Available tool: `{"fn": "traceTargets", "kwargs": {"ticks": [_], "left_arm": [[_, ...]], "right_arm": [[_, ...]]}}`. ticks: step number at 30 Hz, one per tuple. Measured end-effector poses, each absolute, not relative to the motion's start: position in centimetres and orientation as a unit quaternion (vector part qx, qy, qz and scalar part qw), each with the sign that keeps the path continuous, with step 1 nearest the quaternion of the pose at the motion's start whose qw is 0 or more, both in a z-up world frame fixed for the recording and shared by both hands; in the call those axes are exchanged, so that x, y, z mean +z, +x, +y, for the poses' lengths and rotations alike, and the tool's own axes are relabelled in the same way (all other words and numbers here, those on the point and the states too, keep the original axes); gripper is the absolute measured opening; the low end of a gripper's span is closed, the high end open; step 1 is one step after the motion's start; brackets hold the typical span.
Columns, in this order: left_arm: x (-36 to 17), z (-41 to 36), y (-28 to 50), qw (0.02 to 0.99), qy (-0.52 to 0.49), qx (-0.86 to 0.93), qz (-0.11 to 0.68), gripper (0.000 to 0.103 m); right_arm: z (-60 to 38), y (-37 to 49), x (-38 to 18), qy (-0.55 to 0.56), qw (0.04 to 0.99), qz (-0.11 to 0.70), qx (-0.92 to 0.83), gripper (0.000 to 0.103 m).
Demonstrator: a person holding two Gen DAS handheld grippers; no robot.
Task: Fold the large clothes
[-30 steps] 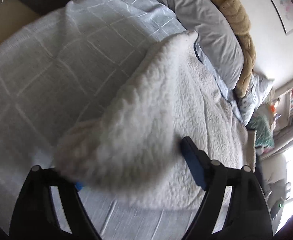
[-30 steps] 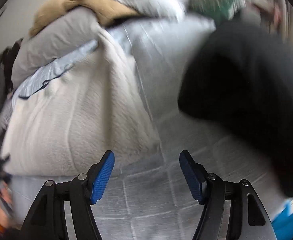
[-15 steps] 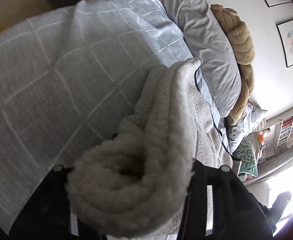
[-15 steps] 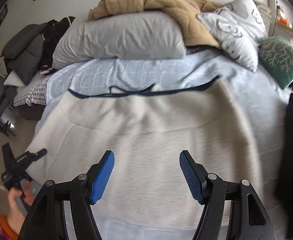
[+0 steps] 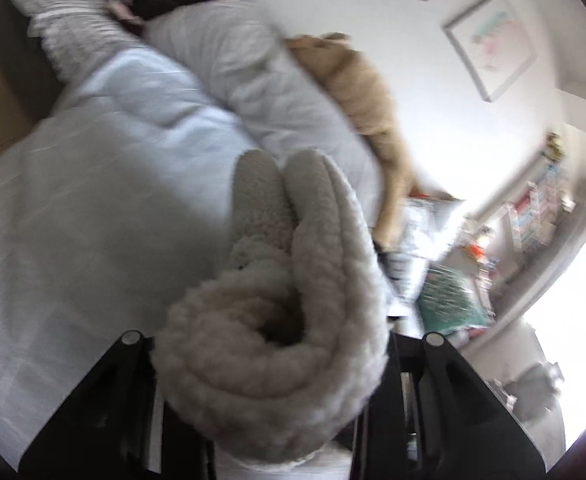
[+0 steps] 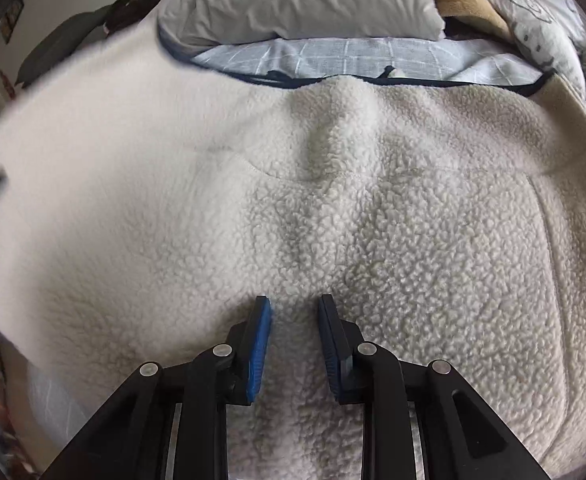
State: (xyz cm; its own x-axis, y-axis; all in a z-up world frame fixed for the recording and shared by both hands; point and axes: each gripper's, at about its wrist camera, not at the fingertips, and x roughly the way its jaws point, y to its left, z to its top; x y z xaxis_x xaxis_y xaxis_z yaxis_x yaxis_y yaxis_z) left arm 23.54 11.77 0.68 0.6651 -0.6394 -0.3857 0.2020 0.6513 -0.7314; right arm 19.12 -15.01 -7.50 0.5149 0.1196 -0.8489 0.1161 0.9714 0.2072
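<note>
Left-hand view: the left gripper (image 5: 269,392) has a thick bunched roll of the cream fleece garment (image 5: 293,320) wedged between its black arms; the jaws are closing on it, pads hidden by pile, and the roll stands clear of the checked bedcover (image 5: 93,200). Beyond lie a grey pillow (image 5: 253,80) and a tan blanket (image 5: 357,80), blurred.

Right-hand view: the same fleece garment (image 6: 373,200) lies spread across the bed, its dark-trimmed edge near the pillow. The right gripper (image 6: 295,328) points steeply down at the near part of the fleece, its blue pads (image 6: 261,344) a narrow gap apart and closing, with pile rising between them; whether they already pinch it cannot be told.

Judged step: gather one side for a fold. Done well, the right jaws should bite a full layer, not loose pile, before any lift, and both hands should rise together to keep the edge straight.
</note>
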Motion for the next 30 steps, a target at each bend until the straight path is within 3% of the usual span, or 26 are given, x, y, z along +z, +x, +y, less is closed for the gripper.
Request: {"fn": "traceTargets", "kwargs": {"ticks": [9,14,22,26,30], "left_arm": [[6.3,-2.7,22.4,0.831,-0.247,-0.361,0.342,0.032],[4.9,-7.5,21.1,0.821,-0.206,-0.379,0.373,0.032],[0.4,-11.8,16.6,0.818,-0.118,-0.404,0.391,0.032],[0.5,-12.8,15.3,0.827,-0.083,-0.409,0.377,0.032],[-0.3,-13.5,15.1,0.821,-0.083,-0.416,0.382,0.032]], "right_arm": [[-20.5,18.6,-8.4,0.284,0.825,0.483,0.073,0.026],[-25.0,17.8,-8.0,0.372,0.79,0.476,0.103,0.03],[-36.5,16.1,-6.2,0.477,0.782,0.396,0.061,0.034],[-38.2,17.5,-6.0,0.469,0.788,0.394,0.052,0.033],[-39.9,17.5,-4.0,0.485,0.805,0.337,0.054,0.032]]}}
